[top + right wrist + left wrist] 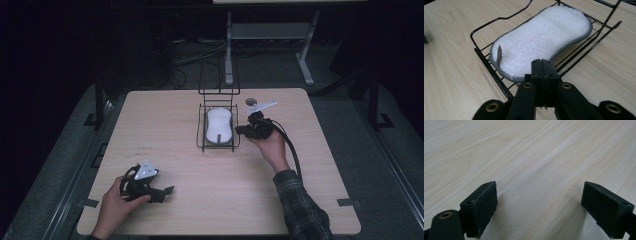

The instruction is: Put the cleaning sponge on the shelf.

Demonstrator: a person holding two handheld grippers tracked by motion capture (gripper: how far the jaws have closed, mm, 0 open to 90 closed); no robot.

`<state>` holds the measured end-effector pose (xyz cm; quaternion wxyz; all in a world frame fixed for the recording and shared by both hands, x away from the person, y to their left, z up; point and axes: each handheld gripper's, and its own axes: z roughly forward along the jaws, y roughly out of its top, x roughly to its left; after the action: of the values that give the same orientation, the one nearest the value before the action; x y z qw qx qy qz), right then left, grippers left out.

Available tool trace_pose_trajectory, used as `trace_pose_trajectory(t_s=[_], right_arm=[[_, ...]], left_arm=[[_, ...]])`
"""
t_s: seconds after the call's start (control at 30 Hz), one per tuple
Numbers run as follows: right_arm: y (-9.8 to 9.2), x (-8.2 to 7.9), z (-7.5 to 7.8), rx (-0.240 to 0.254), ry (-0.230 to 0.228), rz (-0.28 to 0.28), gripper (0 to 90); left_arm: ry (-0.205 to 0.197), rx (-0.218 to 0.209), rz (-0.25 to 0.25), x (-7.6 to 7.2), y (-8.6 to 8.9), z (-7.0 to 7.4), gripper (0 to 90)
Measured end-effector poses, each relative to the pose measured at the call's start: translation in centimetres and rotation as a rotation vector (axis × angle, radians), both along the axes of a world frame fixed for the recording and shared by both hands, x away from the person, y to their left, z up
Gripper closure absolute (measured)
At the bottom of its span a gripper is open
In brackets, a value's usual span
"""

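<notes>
A white, grey-edged sponge pad (219, 125) (541, 40) lies flat in a black wire rack (201, 131) (484, 58) at the middle of the wooden table. My right gripper (239, 129) (543, 62) hovers just to the rack's right, pointing at the pad's near edge. Its jaws are shut together with nothing between them. At the front left my left gripper (166, 193) (539, 205) rests low over bare wood, its jaws wide open and empty.
The rack has a tall wire back (218, 75) at its far end. A small dark round object (250, 101) sits behind my right hand. The table's edges drop off to a dark floor with a metal stand (270, 35) beyond.
</notes>
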<state>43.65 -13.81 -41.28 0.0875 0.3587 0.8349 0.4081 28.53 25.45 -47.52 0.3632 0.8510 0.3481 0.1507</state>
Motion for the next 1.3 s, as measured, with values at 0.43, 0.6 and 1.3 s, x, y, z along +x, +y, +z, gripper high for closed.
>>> trace_pose_trajectory(t_s=[0.43,0.6,1.3], right_arm=[[-3.1,-2.5,0.8,-0.001,-0.02,-0.061,48.0],[-3.9,-3.2,0.8,-0.008,-0.018,-0.081,41.4],[-7.2,-8.0,-0.5,-0.028,-0.043,-0.128,25.7]], left_arm=[[0.0,0.0,0.0,0.0,0.0,0.0,12.7],[0.0,0.0,0.0,0.0,0.0,0.0,12.6],[0.0,0.0,0.0,0.0,0.0,0.0,12.7]])
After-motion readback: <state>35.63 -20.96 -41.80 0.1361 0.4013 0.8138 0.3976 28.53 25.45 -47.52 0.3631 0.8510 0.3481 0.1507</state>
